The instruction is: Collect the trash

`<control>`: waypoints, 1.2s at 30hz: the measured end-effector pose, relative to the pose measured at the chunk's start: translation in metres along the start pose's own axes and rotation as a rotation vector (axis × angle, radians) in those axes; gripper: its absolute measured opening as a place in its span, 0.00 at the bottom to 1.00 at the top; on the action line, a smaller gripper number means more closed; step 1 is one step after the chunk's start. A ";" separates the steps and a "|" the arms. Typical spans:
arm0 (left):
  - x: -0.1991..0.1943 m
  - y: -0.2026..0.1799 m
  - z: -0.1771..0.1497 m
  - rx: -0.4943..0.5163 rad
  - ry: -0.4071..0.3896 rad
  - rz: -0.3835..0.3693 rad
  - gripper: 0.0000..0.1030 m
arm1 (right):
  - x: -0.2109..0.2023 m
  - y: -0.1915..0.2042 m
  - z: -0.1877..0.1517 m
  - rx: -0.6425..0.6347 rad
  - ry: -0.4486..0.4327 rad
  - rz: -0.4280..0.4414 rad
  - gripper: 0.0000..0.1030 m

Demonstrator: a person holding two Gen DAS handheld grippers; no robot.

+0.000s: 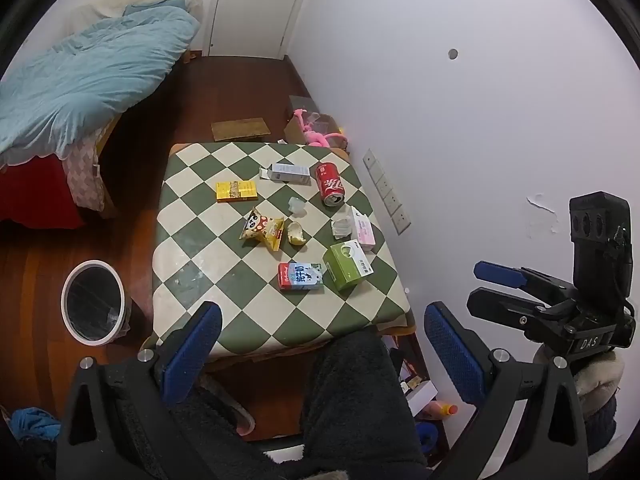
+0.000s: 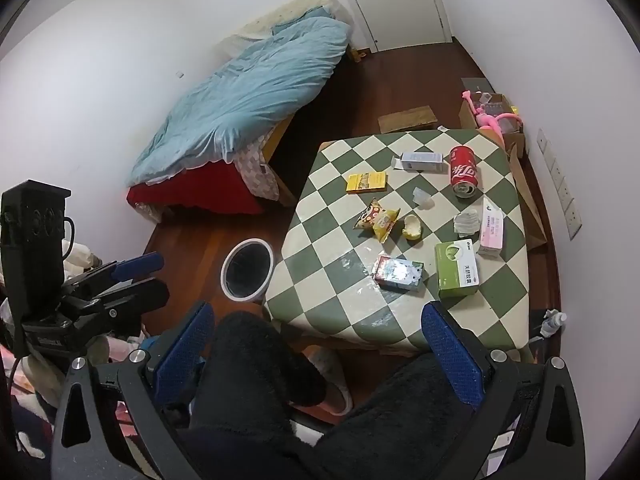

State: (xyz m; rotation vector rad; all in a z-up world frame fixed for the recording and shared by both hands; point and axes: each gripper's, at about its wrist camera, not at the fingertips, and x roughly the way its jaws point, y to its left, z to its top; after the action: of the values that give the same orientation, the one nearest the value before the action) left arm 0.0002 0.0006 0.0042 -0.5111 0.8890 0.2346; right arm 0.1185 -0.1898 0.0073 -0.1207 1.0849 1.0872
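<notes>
Grippers both held above the person's lap, short of the checkered table [image 1: 192,248]: left gripper [image 1: 320,356] and right gripper [image 2: 316,354] spread wide, holding nothing. Trash scattered mid-table: red can [image 1: 330,183], snack bag [image 1: 262,232], milk carton [image 1: 301,277]. Open bin [image 1: 93,302] on bare floor beside the table's left edge

Dim, soft-focus, strong fisheye edge warping

Five boxes [image 1: 236,191], one can [image 1: 330,183], one bin [image 1: 93,302].
</notes>
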 end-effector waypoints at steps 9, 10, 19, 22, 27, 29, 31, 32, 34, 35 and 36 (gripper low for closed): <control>-0.002 -0.006 0.000 0.011 -0.004 0.002 1.00 | 0.001 -0.001 -0.003 -0.012 -0.002 0.013 1.00; -0.002 -0.008 -0.001 0.015 -0.004 0.002 1.00 | 0.001 0.000 -0.002 -0.010 -0.002 0.011 1.00; -0.004 -0.009 -0.001 0.019 -0.007 -0.005 1.00 | 0.000 0.004 -0.002 -0.020 -0.006 0.023 1.00; -0.004 -0.010 0.000 0.018 -0.010 -0.006 1.00 | -0.002 0.006 -0.002 -0.028 -0.006 0.031 1.00; -0.009 -0.012 0.001 0.025 -0.012 -0.013 1.00 | -0.005 0.006 -0.002 -0.031 -0.009 0.040 1.00; -0.011 -0.014 0.002 0.028 -0.015 -0.014 1.00 | -0.006 0.006 -0.003 -0.031 -0.009 0.042 1.00; -0.011 -0.013 0.001 0.027 -0.015 -0.016 1.00 | -0.006 0.007 -0.003 -0.031 -0.009 0.044 1.00; -0.011 -0.013 0.001 0.027 -0.015 -0.016 1.00 | -0.006 0.007 -0.004 -0.033 -0.009 0.045 1.00; -0.010 -0.014 0.001 0.028 -0.015 -0.014 1.00 | -0.006 0.008 -0.004 -0.034 -0.010 0.045 1.00; -0.011 -0.014 0.001 0.029 -0.015 -0.014 1.00 | -0.007 0.008 -0.004 -0.034 -0.010 0.046 1.00; -0.011 -0.014 0.001 0.028 -0.016 -0.011 1.00 | -0.007 0.009 -0.004 -0.034 -0.010 0.046 1.00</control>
State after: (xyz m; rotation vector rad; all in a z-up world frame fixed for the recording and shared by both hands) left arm -0.0003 -0.0106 0.0176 -0.4881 0.8726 0.2155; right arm 0.1089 -0.1922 0.0137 -0.1178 1.0651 1.1468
